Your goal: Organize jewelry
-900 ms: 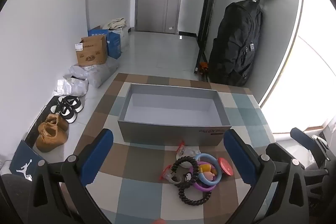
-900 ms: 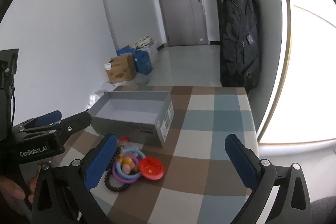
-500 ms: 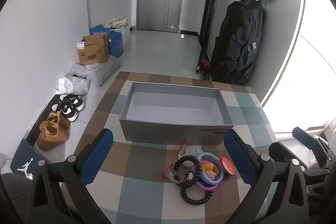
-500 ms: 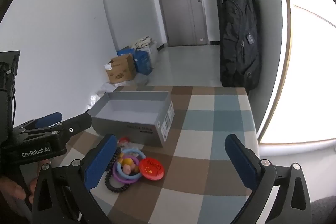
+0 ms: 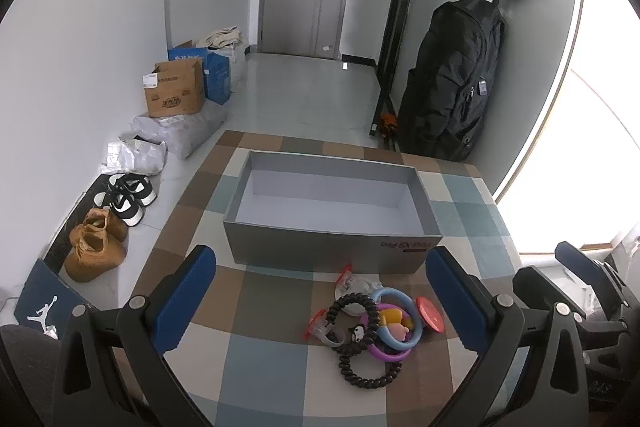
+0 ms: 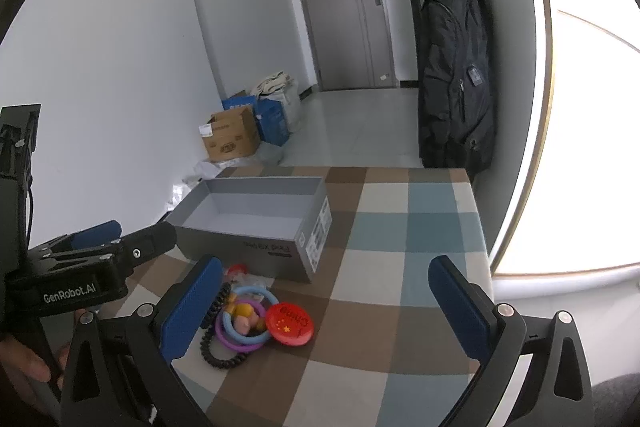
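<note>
Nothing is sorted yet: the grey box (image 5: 332, 223) on the checked tablecloth (image 6: 404, 223) looks empty, and the jewelry pile (image 5: 372, 323) lies just in front of it. The left gripper (image 5: 320, 301) and right gripper (image 6: 326, 311) hover spread wide, holding nothing.

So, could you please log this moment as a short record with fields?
surface: checkered tablecloth
container: grey box, open, nothing visible inside
jewelry: pile in front of the box, on the cloth
pile items: black beaded bracelet, blue ring, purple ring, red badge
left gripper: open, holding nothing
right gripper: open, holding nothing
task status: nothing boxed yet
</note>
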The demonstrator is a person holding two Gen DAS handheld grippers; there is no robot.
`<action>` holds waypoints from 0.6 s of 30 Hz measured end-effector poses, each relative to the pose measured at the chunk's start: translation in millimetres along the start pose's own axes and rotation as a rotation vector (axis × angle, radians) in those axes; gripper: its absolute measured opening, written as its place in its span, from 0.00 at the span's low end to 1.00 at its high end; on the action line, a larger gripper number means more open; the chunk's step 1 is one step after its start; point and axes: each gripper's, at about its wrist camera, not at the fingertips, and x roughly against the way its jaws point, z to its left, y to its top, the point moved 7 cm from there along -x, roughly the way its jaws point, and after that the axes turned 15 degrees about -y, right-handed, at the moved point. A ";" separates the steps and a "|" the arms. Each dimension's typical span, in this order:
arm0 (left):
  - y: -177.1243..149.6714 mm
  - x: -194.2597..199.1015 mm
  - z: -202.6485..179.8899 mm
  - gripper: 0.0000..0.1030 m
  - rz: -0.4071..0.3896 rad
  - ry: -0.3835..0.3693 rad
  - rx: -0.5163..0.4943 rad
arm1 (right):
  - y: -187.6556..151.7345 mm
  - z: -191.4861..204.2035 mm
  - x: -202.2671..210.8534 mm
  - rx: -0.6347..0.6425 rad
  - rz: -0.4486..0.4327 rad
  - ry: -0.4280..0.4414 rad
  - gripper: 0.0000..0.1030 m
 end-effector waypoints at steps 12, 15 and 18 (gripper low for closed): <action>-1.3 -1.4 -4.5 0.99 0.001 -0.003 -0.006 | 2.3 -5.0 0.2 -0.017 0.001 -0.001 1.00; -1.9 -0.8 -5.5 0.98 0.004 -0.008 -0.001 | 1.9 -5.5 0.2 -0.017 0.000 -0.001 1.00; -1.3 -0.8 -5.4 0.98 0.005 -0.011 -0.002 | 2.0 -5.0 0.4 -0.013 -0.001 -0.002 1.00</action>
